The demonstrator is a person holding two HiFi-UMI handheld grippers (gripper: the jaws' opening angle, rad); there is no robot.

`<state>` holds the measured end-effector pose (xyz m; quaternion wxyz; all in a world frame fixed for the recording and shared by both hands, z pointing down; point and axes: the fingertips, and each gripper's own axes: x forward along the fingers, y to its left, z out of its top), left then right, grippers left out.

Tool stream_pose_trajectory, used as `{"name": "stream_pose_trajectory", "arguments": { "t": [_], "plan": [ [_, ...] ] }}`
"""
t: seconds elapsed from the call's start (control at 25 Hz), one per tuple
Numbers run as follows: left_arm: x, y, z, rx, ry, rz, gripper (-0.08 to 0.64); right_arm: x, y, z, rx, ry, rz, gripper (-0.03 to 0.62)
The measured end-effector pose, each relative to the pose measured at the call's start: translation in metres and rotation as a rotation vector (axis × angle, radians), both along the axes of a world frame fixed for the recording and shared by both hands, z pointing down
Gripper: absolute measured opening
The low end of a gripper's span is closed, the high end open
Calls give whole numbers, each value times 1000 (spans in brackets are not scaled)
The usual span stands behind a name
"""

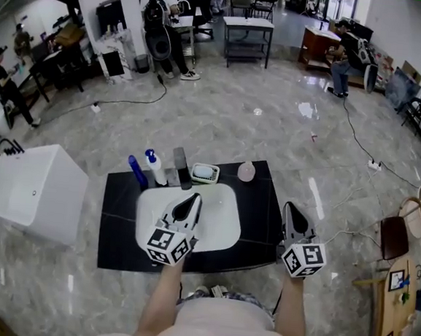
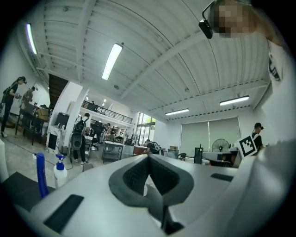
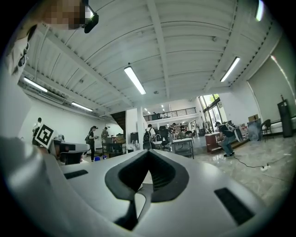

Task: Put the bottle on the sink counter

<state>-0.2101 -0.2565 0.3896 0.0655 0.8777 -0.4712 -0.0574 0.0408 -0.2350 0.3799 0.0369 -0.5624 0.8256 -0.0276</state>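
Note:
A black sink counter [image 1: 260, 226] holds a white basin [image 1: 212, 233]. On its back edge stand a slim blue bottle [image 1: 135, 170] and a white spray bottle with a blue head [image 1: 154, 167]. My left gripper [image 1: 193, 199] is over the basin, shut with nothing between its fingers. My right gripper [image 1: 289, 207] is at the counter's right edge, also shut and empty. In the left gripper view the shut left gripper [image 2: 149, 157] points level into the room, with the blue bottle [image 2: 40, 175] and the spray bottle [image 2: 59, 170] low at the left. In the right gripper view the right gripper [image 3: 149, 152] shows no bottle.
A dark faucet [image 1: 182, 167], a soap dish [image 1: 205, 173] and a pale pink round object [image 1: 246, 172] share the counter's back edge. A white box [image 1: 33, 188] stands left of the counter. Wooden items [image 1: 394, 289] and cables lie on the glossy floor at right. People and tables are far back.

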Motion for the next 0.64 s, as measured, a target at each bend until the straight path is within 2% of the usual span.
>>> {"name": "stream_pose_trajectory", "arguments": {
  "t": [0.64],
  "plan": [
    [1, 3, 6, -22, 16, 0, 28, -2, 2, 9, -21, -11, -17, 14]
  ]
}}
